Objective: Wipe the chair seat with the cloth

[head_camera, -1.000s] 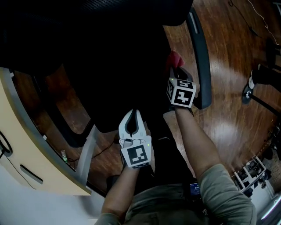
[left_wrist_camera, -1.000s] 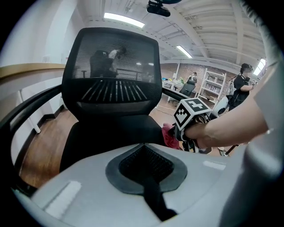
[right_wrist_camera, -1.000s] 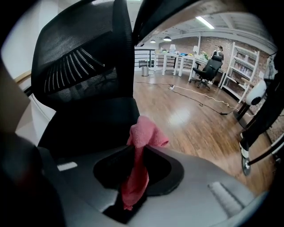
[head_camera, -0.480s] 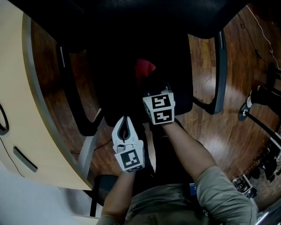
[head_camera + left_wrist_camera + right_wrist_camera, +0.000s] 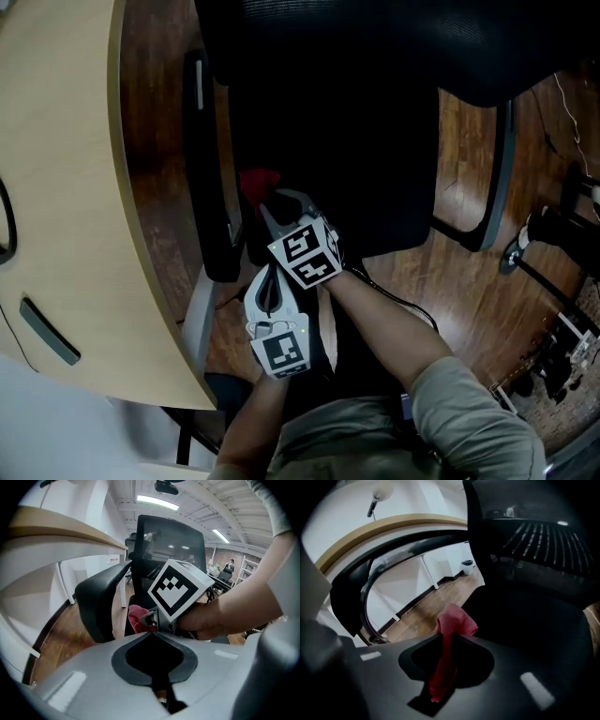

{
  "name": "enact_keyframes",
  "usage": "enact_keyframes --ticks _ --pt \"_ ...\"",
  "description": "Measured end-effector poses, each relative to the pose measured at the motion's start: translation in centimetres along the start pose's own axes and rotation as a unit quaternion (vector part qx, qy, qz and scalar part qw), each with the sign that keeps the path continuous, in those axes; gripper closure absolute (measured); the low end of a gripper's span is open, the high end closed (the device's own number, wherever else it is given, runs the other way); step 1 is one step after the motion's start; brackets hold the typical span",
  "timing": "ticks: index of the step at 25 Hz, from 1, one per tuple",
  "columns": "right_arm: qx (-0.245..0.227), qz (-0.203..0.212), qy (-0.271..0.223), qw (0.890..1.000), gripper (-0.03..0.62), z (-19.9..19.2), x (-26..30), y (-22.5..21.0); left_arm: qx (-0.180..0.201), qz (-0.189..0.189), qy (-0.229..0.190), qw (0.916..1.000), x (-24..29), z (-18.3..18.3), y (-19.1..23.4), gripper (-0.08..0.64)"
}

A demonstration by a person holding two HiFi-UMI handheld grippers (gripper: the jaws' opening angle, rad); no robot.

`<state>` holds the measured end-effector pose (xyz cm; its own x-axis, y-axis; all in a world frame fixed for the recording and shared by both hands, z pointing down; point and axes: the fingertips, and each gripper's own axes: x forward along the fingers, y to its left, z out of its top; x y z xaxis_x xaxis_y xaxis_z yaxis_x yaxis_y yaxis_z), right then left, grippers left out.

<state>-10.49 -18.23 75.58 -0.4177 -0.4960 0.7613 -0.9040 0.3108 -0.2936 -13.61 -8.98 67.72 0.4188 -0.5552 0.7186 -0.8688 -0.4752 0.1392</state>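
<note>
The black chair seat (image 5: 366,159) fills the middle of the head view. My right gripper (image 5: 273,202) is shut on a red cloth (image 5: 256,181) at the seat's front left corner, close to the left armrest (image 5: 208,178). In the right gripper view the cloth (image 5: 457,620) runs between the jaws and bunches beyond their tips, over the dark seat (image 5: 525,616). My left gripper (image 5: 270,274) is shut and holds nothing; it hangs just behind the right one, off the seat's front edge. The left gripper view shows the right gripper's marker cube (image 5: 180,590) and the cloth (image 5: 137,619) ahead.
A curved light wooden desk (image 5: 66,187) lies at the left, close to the left armrest. The chair's mesh backrest (image 5: 375,37) is at the top and the right armrest (image 5: 497,169) at the right. Wooden floor (image 5: 469,281) and another chair's base (image 5: 548,230) lie to the right.
My right gripper has carried the cloth across the seat from the right armrest side to the left armrest side. The left gripper has stayed shut near the seat's front edge.
</note>
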Motion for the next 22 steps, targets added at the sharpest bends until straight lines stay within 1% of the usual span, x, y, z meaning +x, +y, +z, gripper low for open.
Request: enact_keyframes --ticks 2,6,8,11,15,18,20,22 --pt "0.003 0.002 0.010 1.000 0.526 -0.9 0.7 0.7 -0.001 -0.002 0.005 1.0000 0.0 -0.3 0.7 0.556" --pt "0.011 -0.004 0.019 1.000 0.526 -2.5 1.3 0.7 0.010 -0.004 0.000 0.9999 0.8 -0.1 1.3 0.555" --pt "0.019 -0.013 0.019 1.000 0.526 -3.1 1.1 0.1 0.013 -0.005 -0.001 0.9999 1.2 0.0 1.2 0.555" --pt "0.035 -0.034 0.012 0.999 0.526 -3.4 -0.1 -2.0 0.021 -0.003 -0.008 0.9997 2.0 0.7 0.7 0.555" --pt "0.062 -0.081 0.001 0.995 0.526 -4.3 -3.4 -6.9 0.046 -0.018 -0.009 0.9987 3.2 2.3 -2.1 0.555" --pt "0.085 -0.120 -0.007 0.989 0.526 -5.7 -6.8 -11.5 0.056 -0.029 -0.029 0.9975 4.9 4.3 -5.1 0.556" --pt "0.104 -0.151 -0.008 0.983 0.526 -7.3 -9.3 -14.8 0.069 -0.043 -0.039 0.9959 6.1 5.8 -7.5 0.555" --pt "0.131 -0.187 -0.008 0.974 0.526 -9.3 -12.0 -18.2 0.084 -0.056 -0.042 0.9940 7.0 7.1 -9.8 0.555"
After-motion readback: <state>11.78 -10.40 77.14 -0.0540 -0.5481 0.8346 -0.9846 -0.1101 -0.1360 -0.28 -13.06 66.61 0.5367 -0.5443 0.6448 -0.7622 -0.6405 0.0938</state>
